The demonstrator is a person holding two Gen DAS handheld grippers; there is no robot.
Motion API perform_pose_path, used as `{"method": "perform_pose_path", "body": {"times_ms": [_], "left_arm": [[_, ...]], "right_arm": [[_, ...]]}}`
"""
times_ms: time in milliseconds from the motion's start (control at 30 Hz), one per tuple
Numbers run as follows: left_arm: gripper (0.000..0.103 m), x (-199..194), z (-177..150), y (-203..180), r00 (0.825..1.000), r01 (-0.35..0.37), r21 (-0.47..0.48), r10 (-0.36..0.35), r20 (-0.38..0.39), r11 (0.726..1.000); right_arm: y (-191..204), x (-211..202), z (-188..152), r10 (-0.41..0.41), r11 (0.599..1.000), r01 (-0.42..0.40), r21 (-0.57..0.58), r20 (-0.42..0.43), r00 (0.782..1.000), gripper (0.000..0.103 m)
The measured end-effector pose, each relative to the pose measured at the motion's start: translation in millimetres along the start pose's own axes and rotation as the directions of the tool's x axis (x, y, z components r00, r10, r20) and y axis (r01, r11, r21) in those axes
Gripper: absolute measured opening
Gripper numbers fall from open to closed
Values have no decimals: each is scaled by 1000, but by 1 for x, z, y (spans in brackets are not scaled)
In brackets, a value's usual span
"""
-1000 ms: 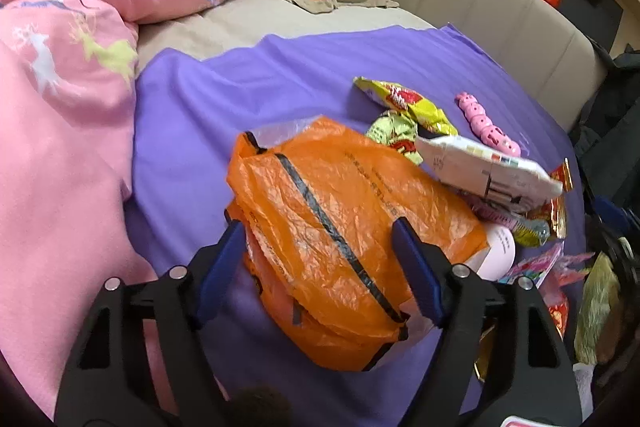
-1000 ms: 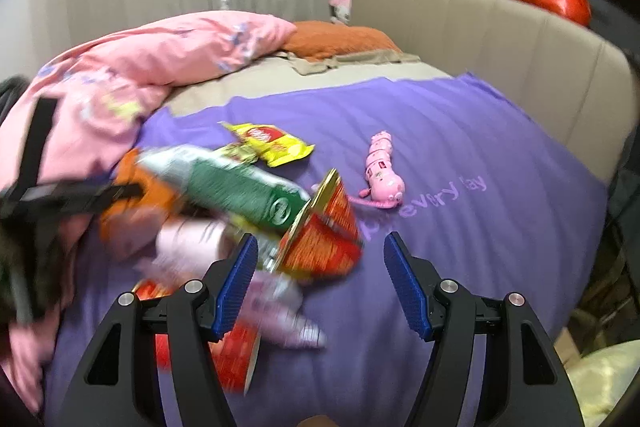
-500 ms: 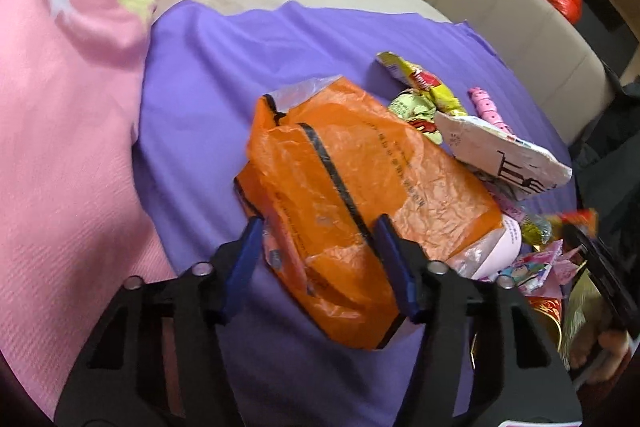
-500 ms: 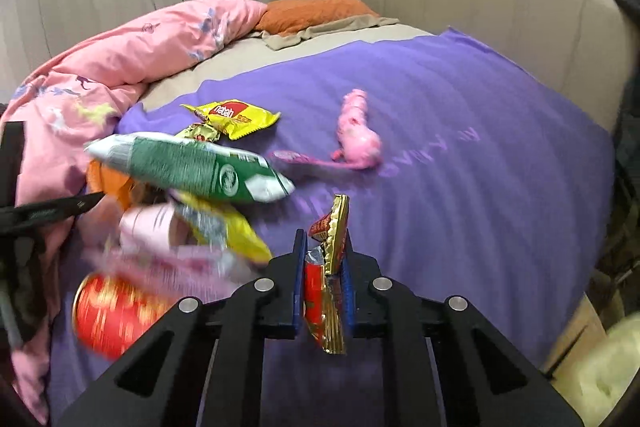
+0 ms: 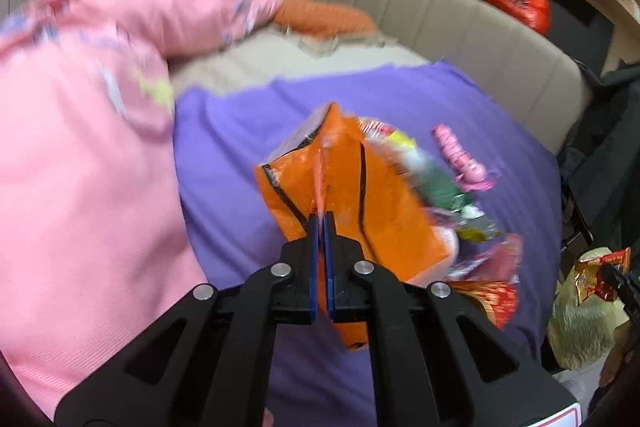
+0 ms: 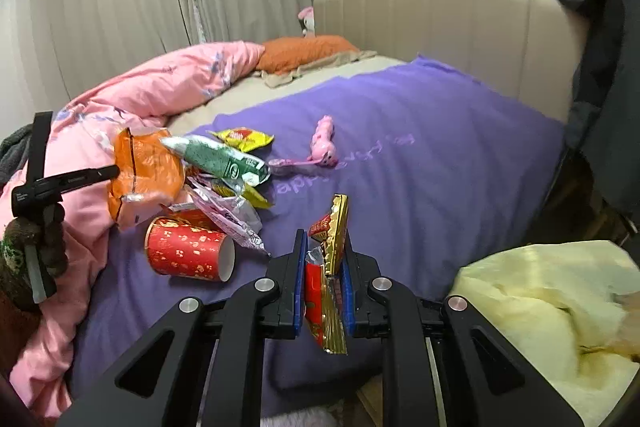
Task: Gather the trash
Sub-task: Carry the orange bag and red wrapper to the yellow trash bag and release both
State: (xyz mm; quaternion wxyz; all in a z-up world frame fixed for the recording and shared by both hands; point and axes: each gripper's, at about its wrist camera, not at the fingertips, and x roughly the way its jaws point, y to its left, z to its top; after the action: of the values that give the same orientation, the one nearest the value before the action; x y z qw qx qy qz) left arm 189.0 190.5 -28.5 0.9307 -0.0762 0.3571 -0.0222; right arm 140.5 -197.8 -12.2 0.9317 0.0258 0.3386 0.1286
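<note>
Left gripper [image 5: 320, 217], jaws just closed, pinching orange bag [image 5: 340, 195] near purple blanket's [image 5: 460, 99] pink-duvet edge; right gripper [image 6: 323, 251] clamped on red-gold wrapper [image 6: 328, 267] above blanket's near edge.

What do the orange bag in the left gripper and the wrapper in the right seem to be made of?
Orange bag: thin plastic film, by its crinkles and translucent sheen. Red-and-gold wrapper: probably metallised foil laminate; its gold edge gleams and holds sharp creases.
</note>
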Motion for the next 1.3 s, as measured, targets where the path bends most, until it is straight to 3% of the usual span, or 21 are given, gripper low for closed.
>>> {"method": "perform_pose_path", "body": {"times_ms": [167,367,500,767,933,1100,1200,1300], "left_arm": [[2,-44,5,-32,995,-27,78,19,102,997],[1,-89,21,-60,980,-5,124,-19,197,992],[1,-117,26,-91,967,53,180,-95,236,982],[1,-133,23,-188,933,227,304,-296,204,925],[1,-132,10,-284,891,322,433,-424,161,842],[1,-109,-23,-393,848,420,563,-529,35,711],[1,-75,-59,-447,845,449,638,-528,-77,626],[1,-32,-96,-475,846,499,664,-478,-235,557]], "right_arm": [[-8,-37,-2,2,1000,-2,-7,64,998,16],[-23,-73,-3,-11,1000,11,7,127,992,16],[-33,-92,-6,-30,1000,28,14,157,987,16],[-68,-144,-18,-136,991,130,41,226,965,16],[-113,-195,-32,-291,956,273,103,272,917,16],[-161,-235,-49,-435,898,394,198,258,863,16],[-181,-248,-58,-470,878,418,234,249,847,16],[-194,-253,-62,-458,881,396,259,251,853,16]]}}
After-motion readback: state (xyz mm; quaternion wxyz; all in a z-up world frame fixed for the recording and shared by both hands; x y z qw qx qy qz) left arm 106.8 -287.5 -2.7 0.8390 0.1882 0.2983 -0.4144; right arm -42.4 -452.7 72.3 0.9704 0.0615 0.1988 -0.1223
